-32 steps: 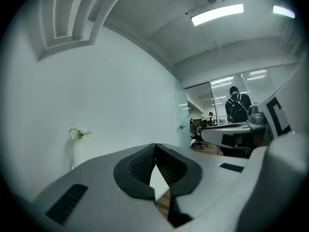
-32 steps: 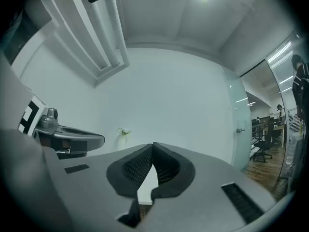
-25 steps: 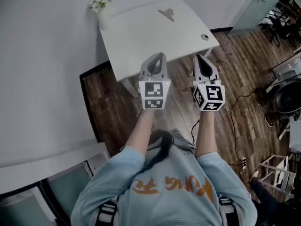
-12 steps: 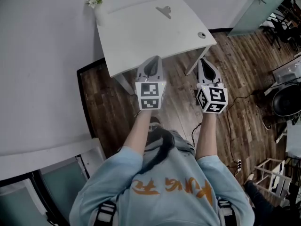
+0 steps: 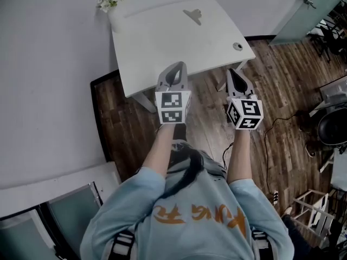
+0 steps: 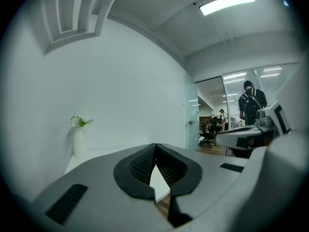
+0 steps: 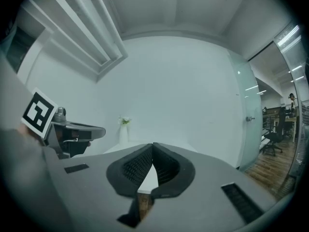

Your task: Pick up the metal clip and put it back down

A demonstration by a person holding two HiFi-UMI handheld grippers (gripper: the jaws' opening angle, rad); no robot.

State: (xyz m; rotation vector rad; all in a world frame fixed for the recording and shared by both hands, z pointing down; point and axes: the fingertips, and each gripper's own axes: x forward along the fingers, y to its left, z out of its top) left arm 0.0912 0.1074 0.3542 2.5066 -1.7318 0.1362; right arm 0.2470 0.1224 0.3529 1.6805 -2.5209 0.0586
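A person in a light blue sweatshirt (image 5: 190, 221) stands at the near side of a white table (image 5: 157, 47), one pair of tongs in each hand, both held up at the table's near edge. The left tongs (image 5: 180, 64) point at the middle of that edge, and in the left gripper view (image 6: 155, 146) their dark ribbed pads are pressed together at the tips with nothing between them. The right tongs (image 5: 230, 71) hang just off the table's near right corner, over the wooden floor (image 5: 282, 91). They are pressed together too, and empty, as the right gripper view (image 7: 153, 145) shows. The metal clip (image 5: 192, 15) lies flat on the far part of the table, well apart from both pairs of tongs. A white vase (image 5: 111, 8) of small flowers stands at the table's far left corner against the wall, and a small round fitting (image 5: 237, 46) sits near the table's right edge.
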